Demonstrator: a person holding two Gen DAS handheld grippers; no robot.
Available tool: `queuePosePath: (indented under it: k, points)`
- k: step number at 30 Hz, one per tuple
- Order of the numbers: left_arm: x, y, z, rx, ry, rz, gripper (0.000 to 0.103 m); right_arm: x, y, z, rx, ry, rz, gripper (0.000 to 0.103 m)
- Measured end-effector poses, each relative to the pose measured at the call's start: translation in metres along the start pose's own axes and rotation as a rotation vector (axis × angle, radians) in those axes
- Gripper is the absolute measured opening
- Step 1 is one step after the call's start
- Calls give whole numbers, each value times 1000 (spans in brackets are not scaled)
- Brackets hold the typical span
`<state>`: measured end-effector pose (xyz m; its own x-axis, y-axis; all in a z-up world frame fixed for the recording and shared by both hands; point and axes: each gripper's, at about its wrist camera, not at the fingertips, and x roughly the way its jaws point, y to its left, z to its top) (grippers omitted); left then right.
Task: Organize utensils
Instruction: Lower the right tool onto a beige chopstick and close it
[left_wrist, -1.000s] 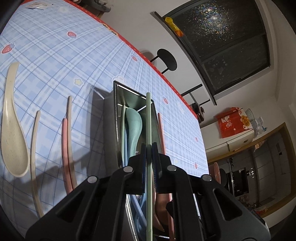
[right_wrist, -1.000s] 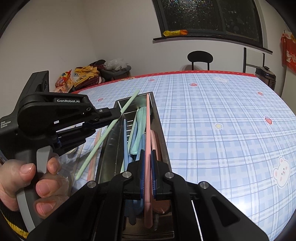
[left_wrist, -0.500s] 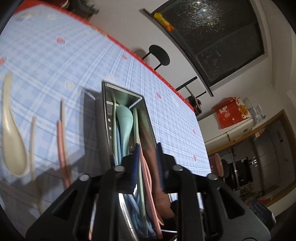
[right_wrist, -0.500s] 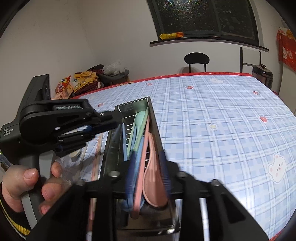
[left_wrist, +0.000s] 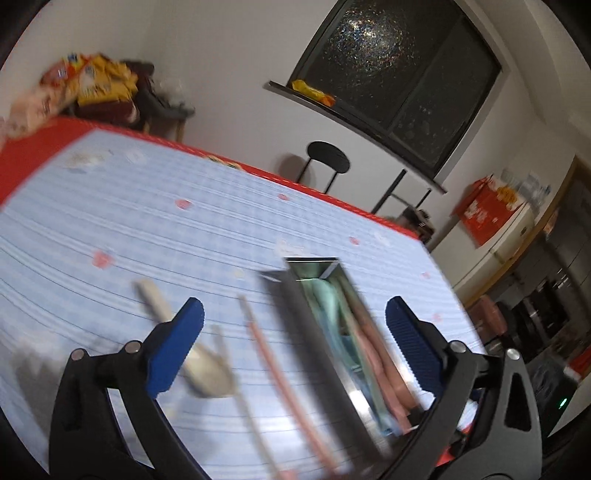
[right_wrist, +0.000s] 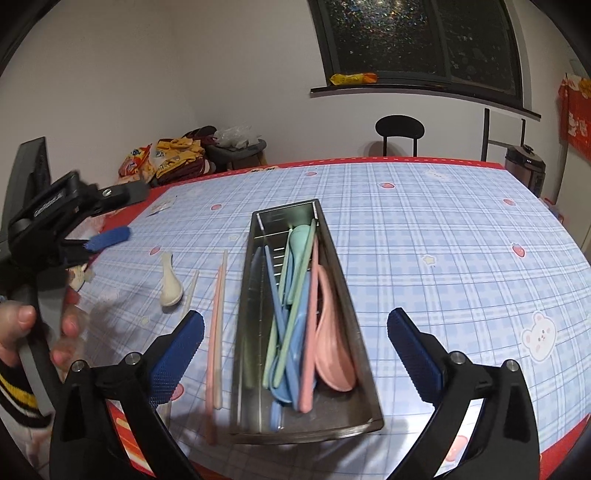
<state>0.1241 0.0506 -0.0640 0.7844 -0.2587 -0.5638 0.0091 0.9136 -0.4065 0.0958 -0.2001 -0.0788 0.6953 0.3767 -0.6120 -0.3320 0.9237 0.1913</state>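
A steel bin (right_wrist: 306, 432) lies lengthwise on the blue checked tablecloth and holds green, blue and pink spoons and chopsticks, among them a pink spoon (right_wrist: 332, 354) and a green spoon (right_wrist: 301, 240). Left of the bin lie pink chopsticks (right_wrist: 216, 321), a cream chopstick (right_wrist: 190, 291) and a cream spoon (right_wrist: 170, 284). My right gripper (right_wrist: 295, 320) hangs over the bin's near end, its jaws opening wide with nothing gripped. My left gripper (right_wrist: 125, 214) is up at the far left, jaws opening and empty. In its blurred view, the left gripper (left_wrist: 294, 310) frames the bin (left_wrist: 295, 325) and cream spoon (left_wrist: 207, 369).
A person's hand (right_wrist: 22, 325) holds the left gripper's handle. A paper scrap (right_wrist: 160, 206) lies near the table's far-left red edge. Beyond the table are snack bags (right_wrist: 166, 158), a black chair (right_wrist: 399, 129) and a rice cooker (right_wrist: 524, 166).
Both grippers opened: the left let go of a green chopstick, the right a pink one, and both now lie in the bin. The left gripper rose, rolled and swung away to the left.
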Motion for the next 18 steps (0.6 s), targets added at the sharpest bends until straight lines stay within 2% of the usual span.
queuePosePath:
  k: [2, 5, 7, 11, 18]
  points:
    - [-12, 9, -1, 70, -5, 65, 97, 0, 6, 0, -6, 3, -4, 97]
    - [-25, 19, -6, 185, 10, 120, 97, 0, 16, -1, -13, -2, -9, 97]
    - [-32, 29, -11, 225, 17, 145, 97, 1, 22, 0, -19, -3, -7, 97]
    - [-41, 55, -18, 256, 27, 184, 97, 3, 41, -1, -40, -16, 21, 97]
    - [-48, 89, -29, 271, 15, 207, 97, 9, 83, -9, -142, -48, 72, 97]
